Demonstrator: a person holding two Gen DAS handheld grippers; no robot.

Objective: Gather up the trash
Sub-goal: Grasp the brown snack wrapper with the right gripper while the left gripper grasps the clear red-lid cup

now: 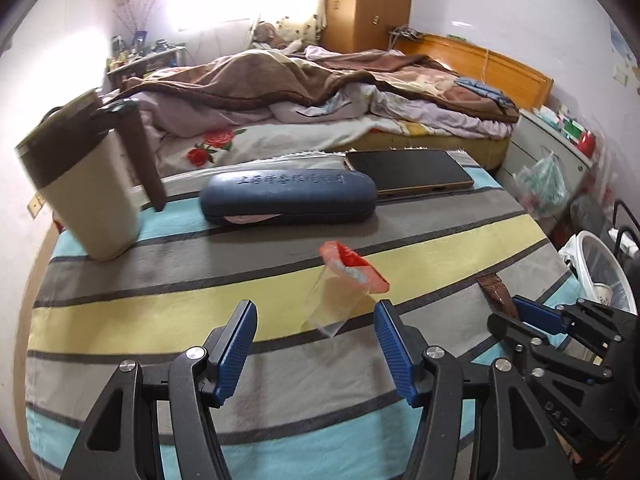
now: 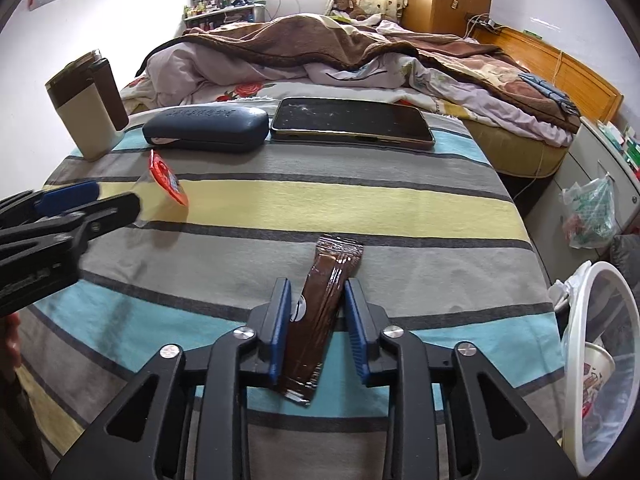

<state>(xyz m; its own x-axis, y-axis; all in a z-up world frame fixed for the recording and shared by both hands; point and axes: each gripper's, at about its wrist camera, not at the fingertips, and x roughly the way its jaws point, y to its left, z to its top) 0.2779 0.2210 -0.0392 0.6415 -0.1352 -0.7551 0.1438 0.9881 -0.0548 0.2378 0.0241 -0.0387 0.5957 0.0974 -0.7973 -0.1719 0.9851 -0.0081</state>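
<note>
A brown snack wrapper (image 2: 320, 312) lies on the striped cloth (image 2: 280, 200), and my right gripper (image 2: 316, 286) is shut on it, one blue pad against each long side. The wrapper's far end (image 1: 496, 292) sticks out past the right gripper (image 1: 516, 308) in the left wrist view. A clear plastic cup with a peeled red lid (image 1: 340, 292) lies on its side on the yellow stripe. My left gripper (image 1: 316, 308) is open, its tips either side of the cup's base without touching it. From the right wrist view, the left gripper (image 2: 116, 200) reaches the cup (image 2: 164, 188) from the left.
A white waste bin (image 2: 600, 360) with rubbish inside stands beyond the table's right edge. At the back of the table are a cream and brown flask (image 1: 84, 184), a blue glasses case (image 1: 288, 196) and a tablet (image 1: 408, 172). A bed lies behind, a plastic bag (image 2: 588, 216) to the right.
</note>
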